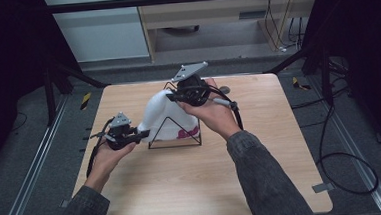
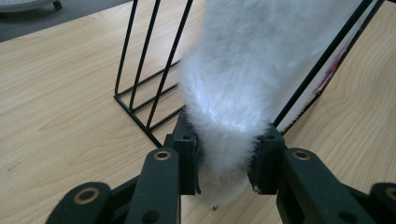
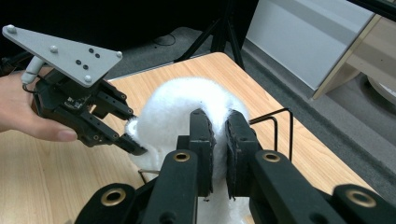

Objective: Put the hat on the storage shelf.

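Note:
A white fluffy hat point(image 1: 165, 116) with a pink mark on its brim is draped over a black wire rack point(image 1: 175, 145) in the middle of the table. In the high view my left gripper point(image 1: 142, 134) is at the hat's lower left edge. In the left gripper view, this gripper point(image 2: 227, 158) is shut on a fold of the hat's white fur point(image 2: 252, 70), with the rack's wires point(image 2: 140, 70) behind. From above, my right gripper point(image 1: 174, 96) pinches the hat's crown. In the right gripper view, this gripper point(image 3: 219, 135) is shut on the fur point(image 3: 177, 107). Farther off there, the left gripper point(image 3: 135, 147) shows.
The light wooden table point(image 1: 183, 188) has bare surface in front of the rack and to both sides. A small grey round object point(image 1: 224, 90) lies near the far right. Cables point(image 1: 342, 163) trail on the floor at right; dark stand legs point(image 1: 71, 77) flank the table's back.

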A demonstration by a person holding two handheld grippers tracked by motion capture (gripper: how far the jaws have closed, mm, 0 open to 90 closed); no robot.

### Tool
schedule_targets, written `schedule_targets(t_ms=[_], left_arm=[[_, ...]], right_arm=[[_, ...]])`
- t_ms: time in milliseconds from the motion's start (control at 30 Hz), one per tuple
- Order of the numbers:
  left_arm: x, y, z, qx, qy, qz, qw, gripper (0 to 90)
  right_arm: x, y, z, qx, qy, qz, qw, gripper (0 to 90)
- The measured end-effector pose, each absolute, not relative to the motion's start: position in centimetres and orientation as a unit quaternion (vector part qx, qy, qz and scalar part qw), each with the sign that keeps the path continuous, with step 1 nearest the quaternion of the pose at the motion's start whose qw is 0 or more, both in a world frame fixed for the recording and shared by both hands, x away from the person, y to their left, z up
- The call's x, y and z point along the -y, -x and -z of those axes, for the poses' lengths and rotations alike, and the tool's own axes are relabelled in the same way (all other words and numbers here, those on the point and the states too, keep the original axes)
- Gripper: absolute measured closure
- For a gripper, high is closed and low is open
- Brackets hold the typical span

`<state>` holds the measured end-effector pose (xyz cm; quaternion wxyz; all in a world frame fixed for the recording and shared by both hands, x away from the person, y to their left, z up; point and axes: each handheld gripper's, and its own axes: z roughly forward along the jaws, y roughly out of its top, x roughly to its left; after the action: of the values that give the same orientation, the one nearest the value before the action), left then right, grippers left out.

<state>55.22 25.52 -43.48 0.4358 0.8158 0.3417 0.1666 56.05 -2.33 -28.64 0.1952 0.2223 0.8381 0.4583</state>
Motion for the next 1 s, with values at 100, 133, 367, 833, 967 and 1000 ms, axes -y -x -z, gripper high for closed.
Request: schedule_targets(t_ms=[100,133,367,833,967,1000], left_arm=[[-25.6,-55.1,43.7,-0.344,-0.815,-0.169,0.434,65.4],[-25.7,-55.1,43.7,-0.344,-0.815,-0.168,0.435,65.1],[-25.9,-55.1,44.5,-0.348,-0.817,-0.165,0.430,68.5],[-26.0,-55.2,45.4,-0.350,-0.822,-0.158,0.420,66.4],[-26.1,-55.2,45.5,-0.351,-0.824,-0.159,0.416,65.9],[-26.1,-55.2,45.7,-0.353,-0.824,-0.158,0.413,66.4]], right_arm=[[2.2,-56.1,28.8,-0.840,-0.221,-0.456,0.194,83.4],[2.1,-56.1,28.8,-0.840,-0.222,-0.456,0.193,83.4],[1.5,-56.2,29.5,-0.844,-0.220,-0.452,0.185,83.4],[0.9,-56.2,30.2,-0.850,-0.219,-0.446,0.176,83.3],[0.8,-56.2,30.4,-0.850,-0.224,-0.443,0.173,83.2],[0.8,-56.2,30.5,-0.852,-0.223,-0.441,0.173,83.1]])
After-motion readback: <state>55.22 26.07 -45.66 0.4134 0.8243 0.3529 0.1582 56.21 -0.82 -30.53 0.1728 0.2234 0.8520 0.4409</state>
